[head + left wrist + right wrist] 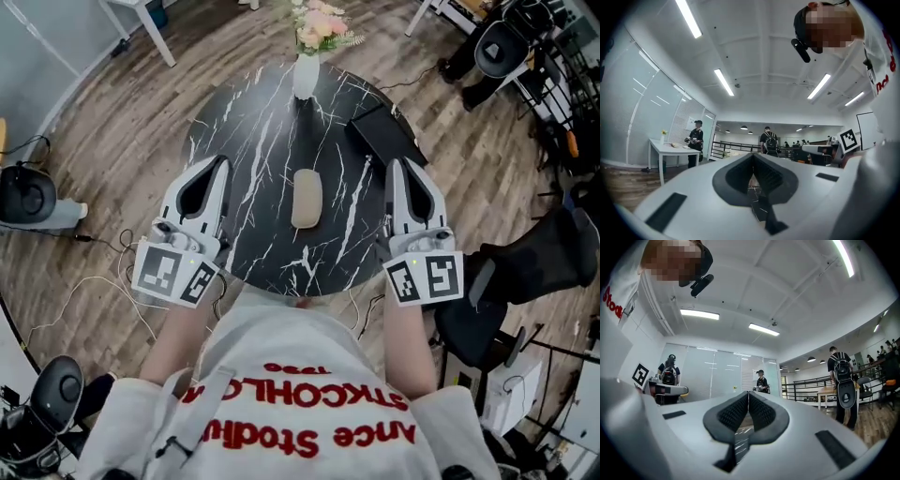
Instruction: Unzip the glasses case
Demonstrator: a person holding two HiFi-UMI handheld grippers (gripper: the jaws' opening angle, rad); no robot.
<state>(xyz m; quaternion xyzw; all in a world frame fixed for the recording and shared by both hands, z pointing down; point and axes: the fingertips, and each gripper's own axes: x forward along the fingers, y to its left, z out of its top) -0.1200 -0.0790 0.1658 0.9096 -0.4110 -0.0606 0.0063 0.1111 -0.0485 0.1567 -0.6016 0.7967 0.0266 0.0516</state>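
A beige oval glasses case [307,199] lies flat in the middle of the round black marble table [253,141]. My left gripper [218,168] hovers at the table's left edge, jaws shut, holding nothing, well left of the case. Over the table's right edge my right gripper [398,169] is held level with it, jaws also shut and empty. In the left gripper view the gripper [753,157] points up across the room; the right gripper [748,395] does the same in its own view. The case shows in neither gripper view.
A white vase of pink flowers [307,70] stands at the table's far edge. A black flat box [385,134] lies at the far right of the table. Chairs [534,258], cables and a black stool [26,194] surround the table on the wooden floor. People stand in the background [768,140].
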